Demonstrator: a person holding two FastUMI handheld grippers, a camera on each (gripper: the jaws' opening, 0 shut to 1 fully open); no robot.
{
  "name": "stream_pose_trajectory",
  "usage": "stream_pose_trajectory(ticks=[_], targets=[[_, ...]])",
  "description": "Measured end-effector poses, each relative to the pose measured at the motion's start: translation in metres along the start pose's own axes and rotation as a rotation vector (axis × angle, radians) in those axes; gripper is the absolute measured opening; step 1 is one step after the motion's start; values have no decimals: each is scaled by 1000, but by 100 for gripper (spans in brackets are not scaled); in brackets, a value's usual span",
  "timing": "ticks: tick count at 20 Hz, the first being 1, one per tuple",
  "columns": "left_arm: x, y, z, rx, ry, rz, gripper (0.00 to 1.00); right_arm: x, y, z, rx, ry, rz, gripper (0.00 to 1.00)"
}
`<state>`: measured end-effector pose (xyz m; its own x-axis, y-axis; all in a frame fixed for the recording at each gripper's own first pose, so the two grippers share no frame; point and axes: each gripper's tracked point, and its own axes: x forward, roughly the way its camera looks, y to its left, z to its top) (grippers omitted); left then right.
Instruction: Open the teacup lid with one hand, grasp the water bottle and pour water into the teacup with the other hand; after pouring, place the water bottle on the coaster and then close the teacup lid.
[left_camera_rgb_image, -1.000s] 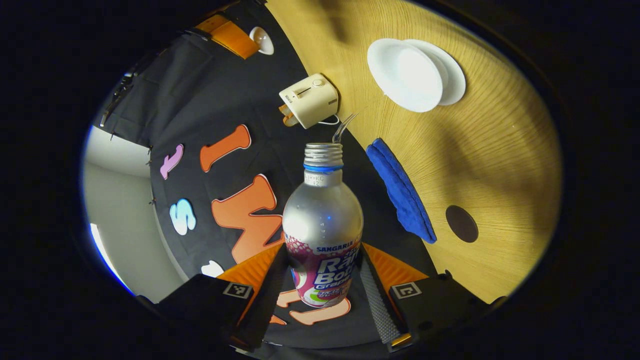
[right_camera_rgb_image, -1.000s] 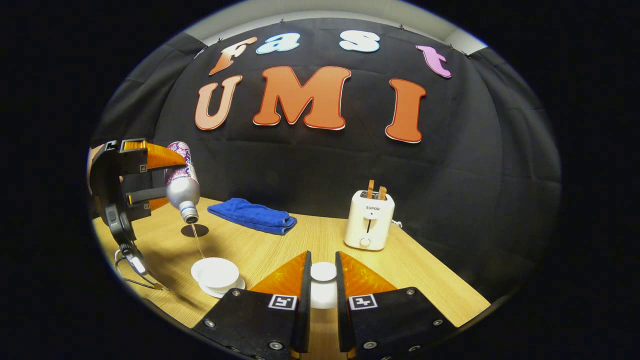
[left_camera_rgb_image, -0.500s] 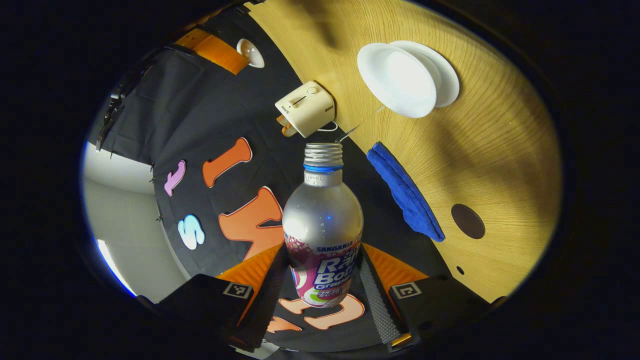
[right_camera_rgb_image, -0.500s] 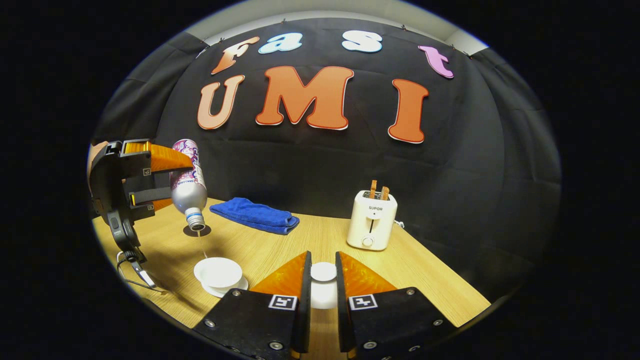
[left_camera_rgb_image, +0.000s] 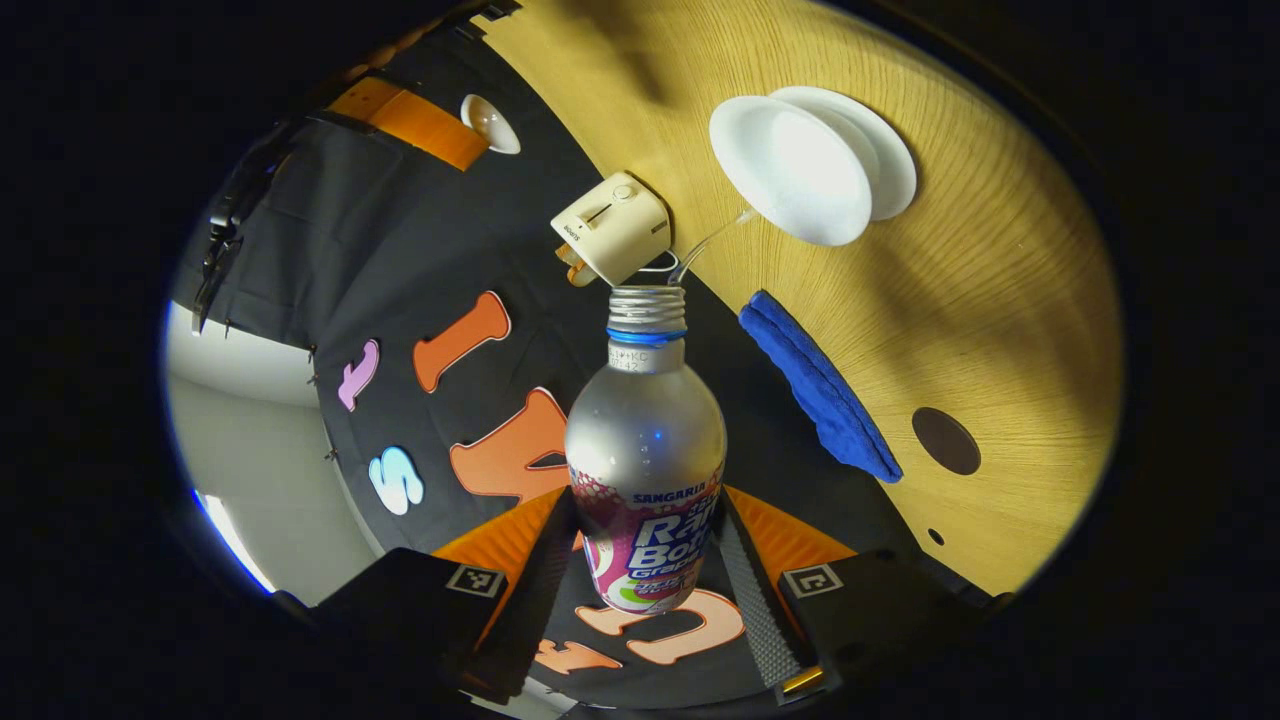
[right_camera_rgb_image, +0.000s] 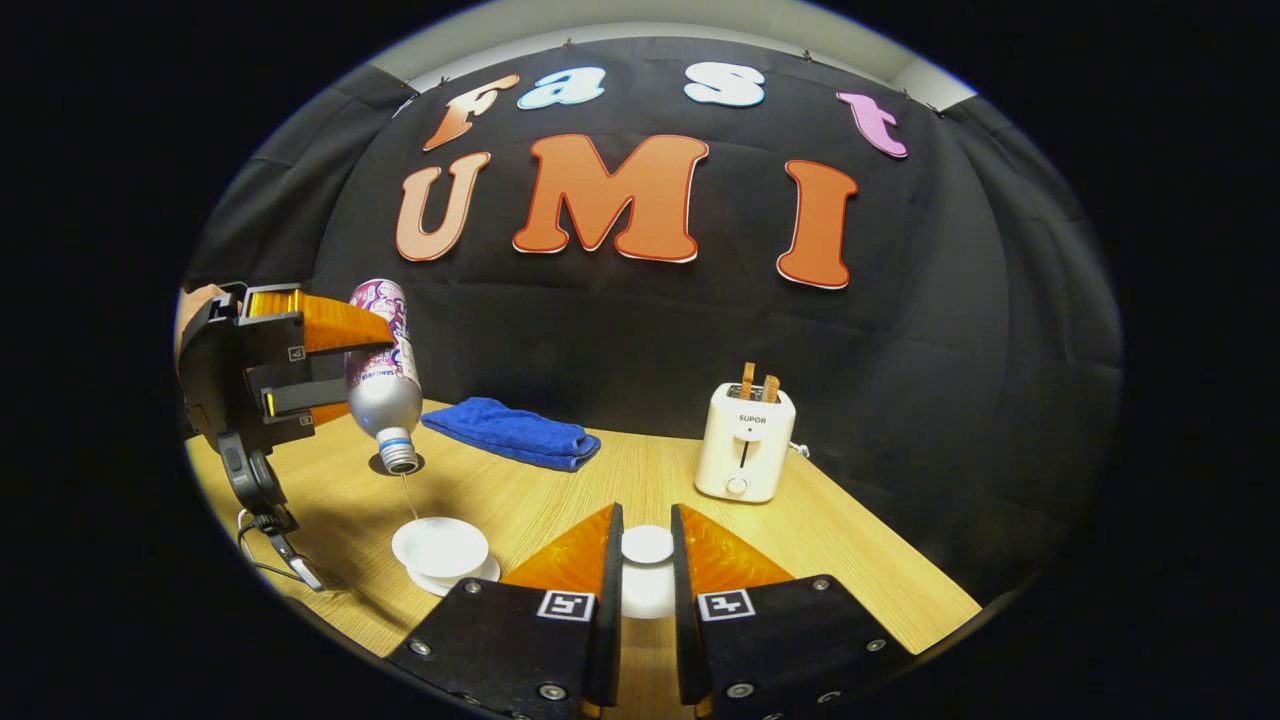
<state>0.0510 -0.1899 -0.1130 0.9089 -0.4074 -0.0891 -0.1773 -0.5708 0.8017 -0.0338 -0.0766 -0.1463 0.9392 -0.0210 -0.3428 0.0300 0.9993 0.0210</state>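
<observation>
Right gripper view: left gripper (right_camera_rgb_image: 340, 362) fingers clamp a silver, uncapped metal bottle (right_camera_rgb_image: 383, 385), tilted neck-down over the white teacup (right_camera_rgb_image: 440, 549); right gripper (right_camera_rgb_image: 646, 570) fingers clamp the white lid (right_camera_rgb_image: 647, 545).

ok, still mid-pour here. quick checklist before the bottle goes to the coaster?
1. Bottle clamped between left gripper fingers: ok.
2. Water stream lands in the open teacup: ok, thin stream from the mouth reaches the cup.
3. Fill level in the cup: cannot tell.
4. Coaster bare on the table, beside the blue cloth: ok.
5. Lid held off the cup in the right gripper: ok.
6. Bottle upright for carrying: not ok, neck tilted down.
</observation>
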Motion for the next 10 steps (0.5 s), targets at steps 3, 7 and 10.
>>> stream_pose_trajectory(ticks=[3,7,10], targets=[[0,0,0,-6,0,9,86,0,4,1,2,-1,8,23],[0,0,1,-12,-4,11,84,2,10,2,7,2,20,23],[-2,-1,2,-24,-8,23,86,2,15,3,5,2,28,23]])
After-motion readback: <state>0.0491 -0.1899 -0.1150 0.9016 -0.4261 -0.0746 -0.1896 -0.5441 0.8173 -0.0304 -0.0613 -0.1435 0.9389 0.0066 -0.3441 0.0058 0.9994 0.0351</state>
